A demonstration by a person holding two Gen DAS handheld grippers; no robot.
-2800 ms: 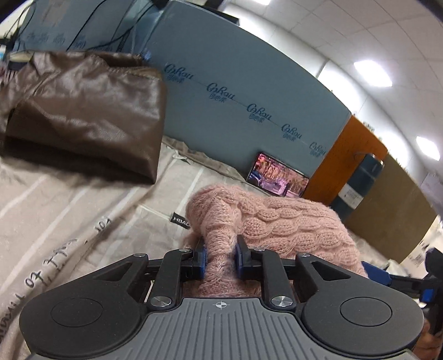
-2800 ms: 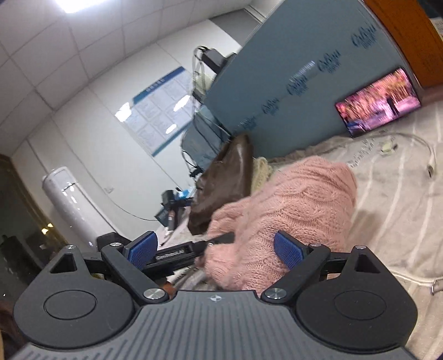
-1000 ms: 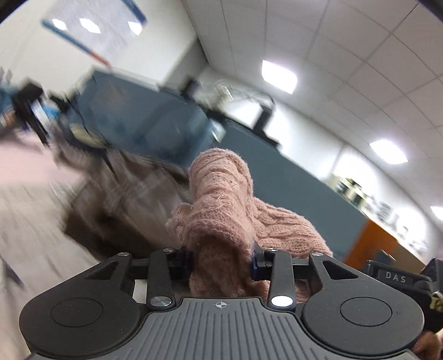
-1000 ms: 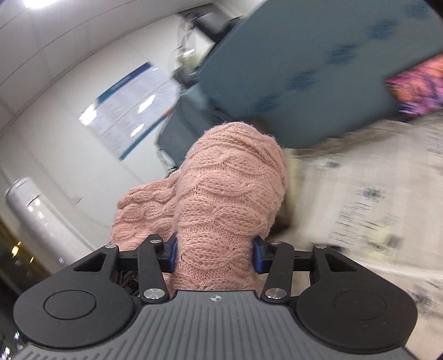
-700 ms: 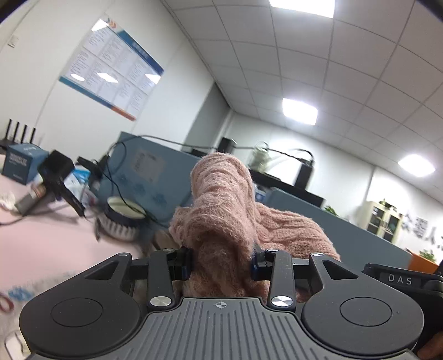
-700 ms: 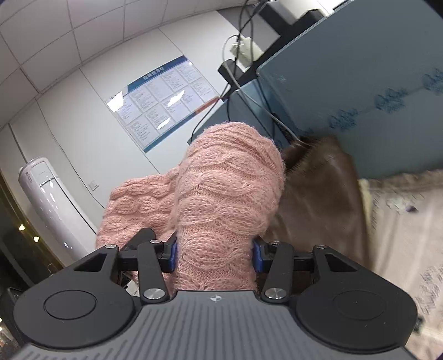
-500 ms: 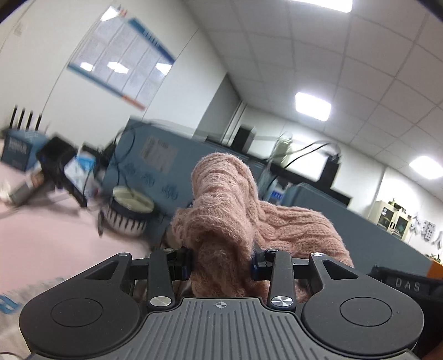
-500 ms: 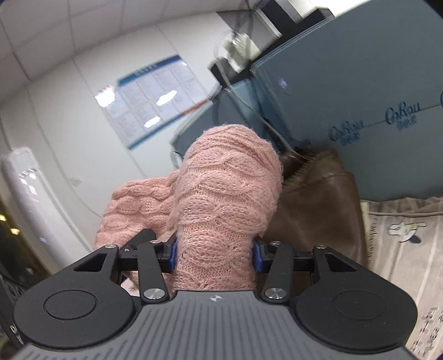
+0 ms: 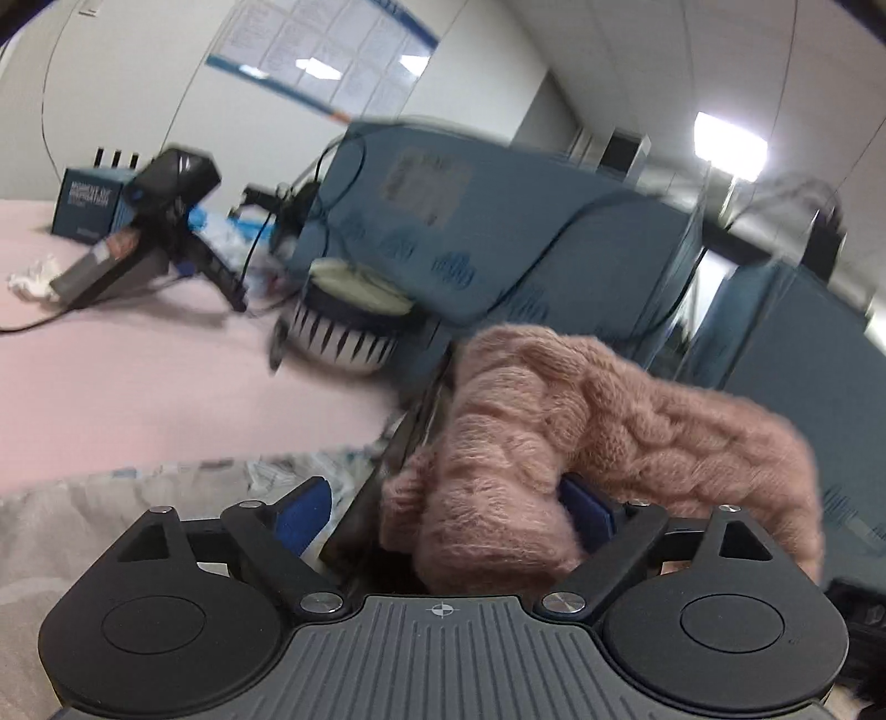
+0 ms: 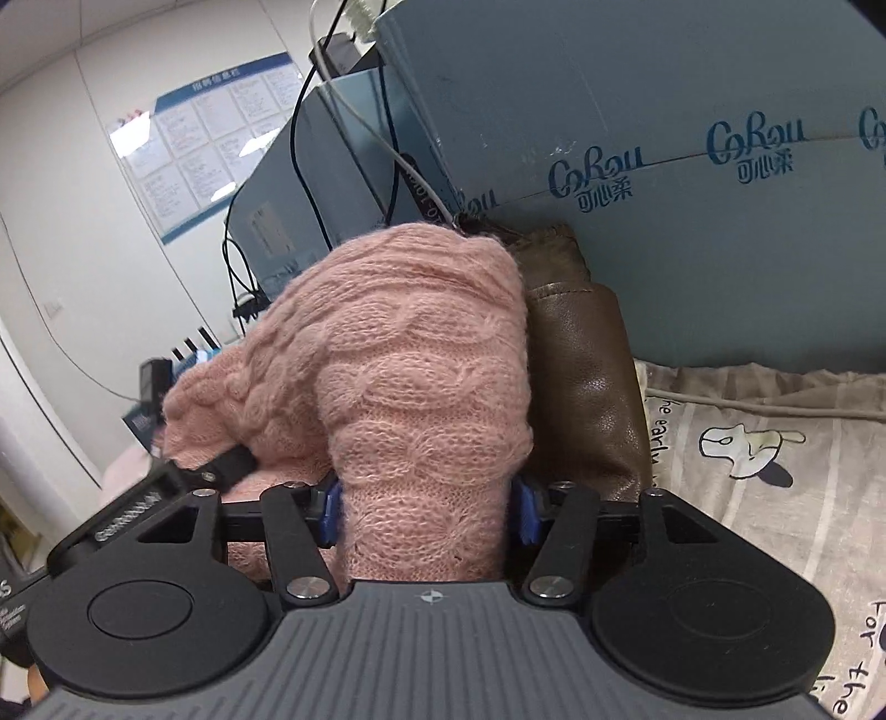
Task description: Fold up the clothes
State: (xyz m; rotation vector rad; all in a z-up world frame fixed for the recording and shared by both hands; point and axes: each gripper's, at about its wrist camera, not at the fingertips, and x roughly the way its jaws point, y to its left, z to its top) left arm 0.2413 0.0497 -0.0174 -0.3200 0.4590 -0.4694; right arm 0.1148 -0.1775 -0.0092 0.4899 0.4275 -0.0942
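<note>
Between the two claws: one pink knit sweater (image 10: 421,376), bundled, lying crosswise from one to the other, above a brown leather jacket (image 10: 587,382) on the printed sheet (image 10: 764,476). Left claw (image 9: 443,512): jaws opening, wide apart, sweater only brushing its right pad. Right claw (image 10: 425,512): jaws opening, pads pressing the sweater's sides; the nearer hold.

Motion blur smears the wall poster (image 9: 321,50); the pink sweater (image 10: 421,387) hides most of the brown leather jacket (image 10: 587,376).
</note>
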